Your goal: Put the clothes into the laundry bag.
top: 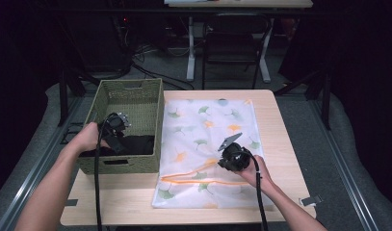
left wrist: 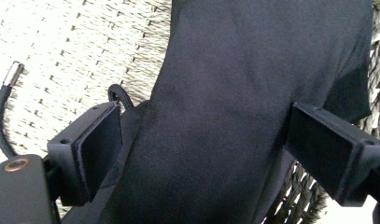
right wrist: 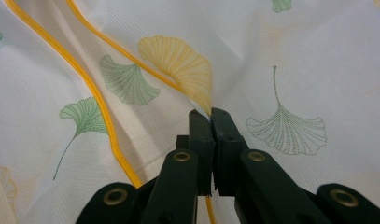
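A white mesh laundry bag printed with ginkgo leaves and edged by an orange zipper lies flat on the table. My right gripper is shut on a pinch of the bag's top layer near the zipper; in the high view that gripper sits on the bag's near half. A black garment lies in the green woven basket. My left gripper reaches down into the basket. Its jaws stand open on either side of the black garment, pads apart from the cloth.
The basket stands on the table's left side, touching the bag's left edge. A black cord with a metal tip lies on the basket floor. Bare wooden table runs along the front. A chair and desk legs stand beyond the far edge.
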Demonstrator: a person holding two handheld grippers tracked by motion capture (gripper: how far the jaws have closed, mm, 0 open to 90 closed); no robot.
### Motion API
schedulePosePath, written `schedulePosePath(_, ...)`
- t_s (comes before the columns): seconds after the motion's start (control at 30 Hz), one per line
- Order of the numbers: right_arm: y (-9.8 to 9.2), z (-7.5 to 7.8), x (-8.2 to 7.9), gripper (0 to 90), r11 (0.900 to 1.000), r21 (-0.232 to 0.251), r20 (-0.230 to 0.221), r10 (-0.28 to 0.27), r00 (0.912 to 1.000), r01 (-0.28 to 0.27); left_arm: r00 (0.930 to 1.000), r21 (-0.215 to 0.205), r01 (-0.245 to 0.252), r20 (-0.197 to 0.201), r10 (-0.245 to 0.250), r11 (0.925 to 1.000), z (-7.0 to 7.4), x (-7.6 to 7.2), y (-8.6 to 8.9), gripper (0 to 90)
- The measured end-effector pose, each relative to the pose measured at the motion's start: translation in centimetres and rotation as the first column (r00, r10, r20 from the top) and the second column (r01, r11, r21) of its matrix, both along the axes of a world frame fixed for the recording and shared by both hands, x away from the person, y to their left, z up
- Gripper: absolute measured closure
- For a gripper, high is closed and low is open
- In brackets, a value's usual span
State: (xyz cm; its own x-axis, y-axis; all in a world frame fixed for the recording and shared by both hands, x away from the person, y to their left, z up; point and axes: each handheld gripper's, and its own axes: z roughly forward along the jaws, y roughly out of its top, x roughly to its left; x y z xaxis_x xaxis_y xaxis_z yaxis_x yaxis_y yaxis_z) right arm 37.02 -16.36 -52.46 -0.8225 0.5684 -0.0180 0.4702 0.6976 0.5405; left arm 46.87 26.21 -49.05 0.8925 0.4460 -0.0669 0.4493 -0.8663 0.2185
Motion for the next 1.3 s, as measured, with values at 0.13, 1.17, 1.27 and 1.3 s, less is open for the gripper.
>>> schedulePosePath(0.13,0.0,0.0,0.0,88.4,1.0,-0.002,0.001,0.0,1.0,0.0,0.9998,0.027,0.004,-0.022,-0.004,0.9996,-0.8,-0.2,0.4,14.0)
schedulePosePath(1.17,0.0,0.0,-0.1,88.4,1.0,0.0,0.002,-0.003,1.0,0.003,0.9979,-0.025,0.064,-0.009,-0.064,0.9977,-1.1,-1.0,0.9,63.3)
schedulePosePath(1.27,0.1,0.0,0.0,88.4,1.0,-0.003,0.007,0.002,1.0,-0.002,0.9985,-0.019,0.052,0.017,-0.052,0.9985,-0.3,-1.2,1.0,63.7)
schedulePosePath(1.3,0.1,0.0,0.0,88.4,1.0,-0.003,0.007,0.002,1.0,-0.002,0.9985,-0.019,0.052,0.017,-0.052,0.9985,-0.3,-1.2,1.0,63.8)
